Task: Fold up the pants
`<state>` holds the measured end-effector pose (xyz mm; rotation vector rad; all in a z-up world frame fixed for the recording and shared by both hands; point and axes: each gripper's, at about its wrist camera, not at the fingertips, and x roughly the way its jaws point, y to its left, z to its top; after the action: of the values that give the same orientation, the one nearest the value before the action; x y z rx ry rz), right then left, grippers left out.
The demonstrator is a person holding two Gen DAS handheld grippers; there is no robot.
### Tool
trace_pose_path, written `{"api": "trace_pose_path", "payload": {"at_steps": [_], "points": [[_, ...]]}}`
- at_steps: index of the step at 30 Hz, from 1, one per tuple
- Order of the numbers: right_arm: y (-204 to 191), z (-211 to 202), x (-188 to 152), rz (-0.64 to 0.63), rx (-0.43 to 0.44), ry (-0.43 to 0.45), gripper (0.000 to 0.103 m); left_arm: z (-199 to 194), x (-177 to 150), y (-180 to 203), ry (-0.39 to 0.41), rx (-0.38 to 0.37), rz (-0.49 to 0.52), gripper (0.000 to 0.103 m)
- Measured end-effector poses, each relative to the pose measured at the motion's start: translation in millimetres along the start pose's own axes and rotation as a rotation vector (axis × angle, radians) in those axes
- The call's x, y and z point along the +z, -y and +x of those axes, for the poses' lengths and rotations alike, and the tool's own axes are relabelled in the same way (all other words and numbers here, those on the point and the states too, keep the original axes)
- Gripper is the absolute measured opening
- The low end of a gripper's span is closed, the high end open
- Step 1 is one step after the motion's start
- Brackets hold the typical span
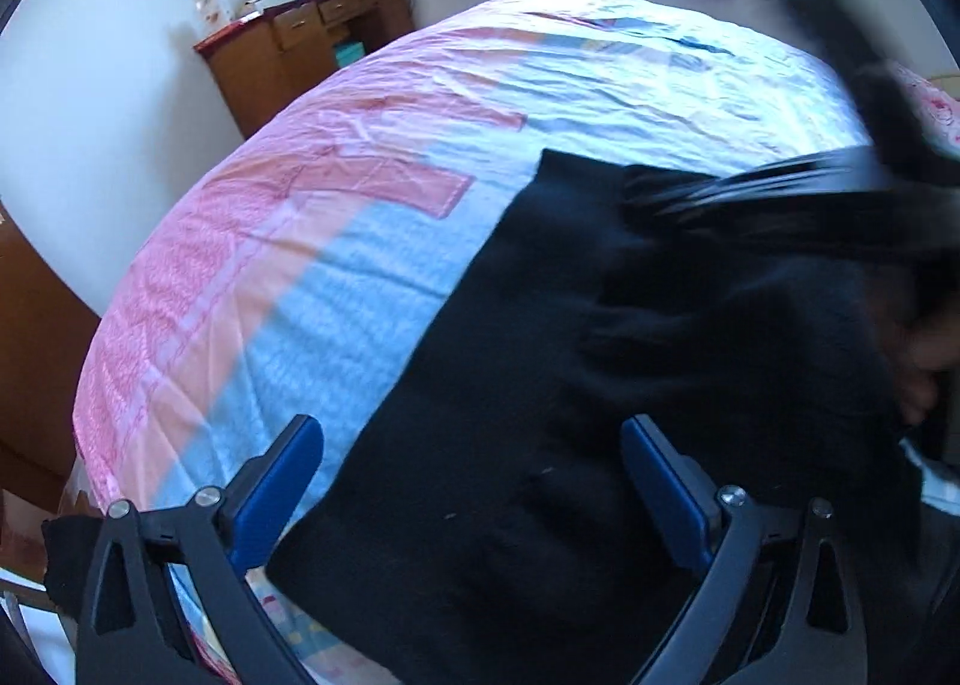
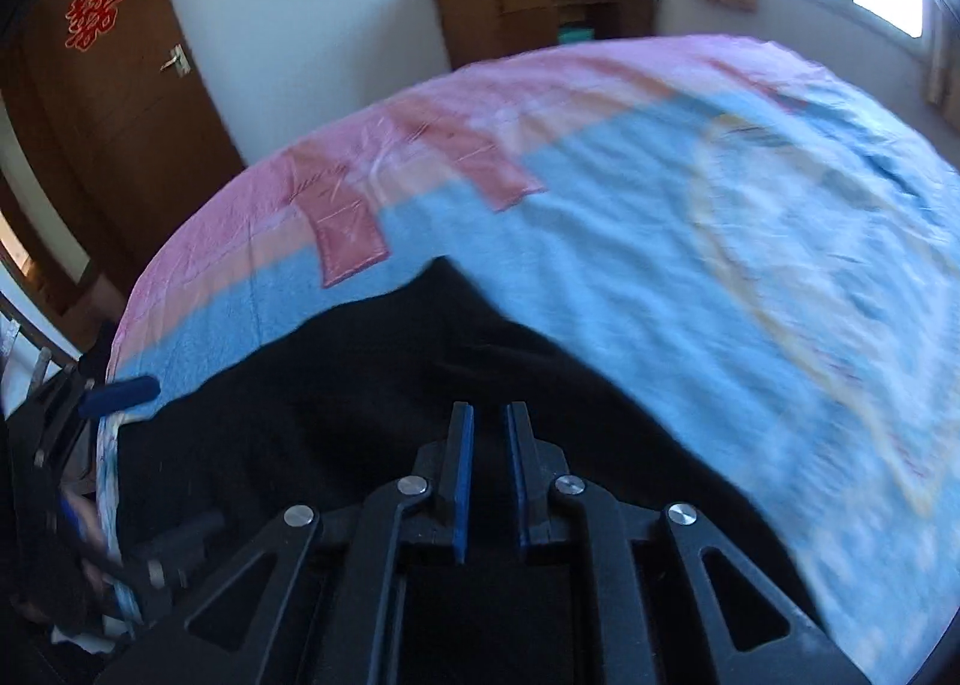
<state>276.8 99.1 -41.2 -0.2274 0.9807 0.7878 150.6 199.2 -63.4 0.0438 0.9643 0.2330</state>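
Pants (image 1: 600, 385), black, lay bunched on the bed (image 1: 372, 217) near its near edge, over the pink-and-blue cover. Left gripper (image 1: 474, 475) hovered above them, jaws wide apart, nothing between. Right gripper (image 2: 489, 463) had jaws nearly closed, a narrow gap showing, no cloth pinched. Wooden cabinet (image 2: 540, 13) beyond the bed's far edge held a teal box in its open shelf.
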Motion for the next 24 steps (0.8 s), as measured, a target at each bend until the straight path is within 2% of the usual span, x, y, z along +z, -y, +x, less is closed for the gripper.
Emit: {"api": "trace_pose_path", "payload": {"at_steps": [2,4,7,10,12,14,16,18,20,22,24], "points": [[-13.6,40.0,12.5,-0.011,-0.054,-0.074,0.011,4.1,-1.4,-5.8,-0.001,0.015,0.006,0.102],[-25.8,50.6,28.0,-0.014,-0.107,-0.026,0.011,8.8,0.2,-15.9,0.003,-0.012,-0.005,0.103],[-26.6,68.4,52.0,0.068,-0.094,-0.005,0.012,10.1,4.5,-29.8,-0.001,-0.017,-0.029,0.103],[-31.0,73.4,50.8,0.064,-0.104,0.044,0.012,4.3,7.6,-31.8,-0.004,-0.02,-0.033,0.103],[-30.2,63.8,50.0,0.085,-0.085,0.088,0.012,-4.5,9.6,-25.3,0.035,-0.003,-0.012,0.103],[-18.0,30.9,45.4,0.168,-0.029,0.195,0.012,-20.9,12.7,-15.6,0.101,0.019,0.024,0.103],[-5.1,-17.3,33.7,0.249,-0.019,0.317,0.012,-31.9,16.2,-9.2,0.133,0.011,0.039,0.103],[4.3,-53.5,20.5,0.257,-0.028,0.352,0.012,-42.5,18.8,-0.7,0.15,-0.027,0.048,0.103],[20.1,-98.3,-6.3,0.265,-0.076,0.35,0.012,-45.6,19.2,6.8,0.17,-0.052,0.063,0.103],[40.4,-140.6,-47.7,0.284,-0.119,0.331,0.012,-49.4,16.1,19.1,0.178,-0.071,0.085,0.103],[65.5,-172.6,-94.8,0.311,-0.213,0.258,0.013,-48.0,11.6,32.1,0.169,-0.09,0.113,0.103]]}}
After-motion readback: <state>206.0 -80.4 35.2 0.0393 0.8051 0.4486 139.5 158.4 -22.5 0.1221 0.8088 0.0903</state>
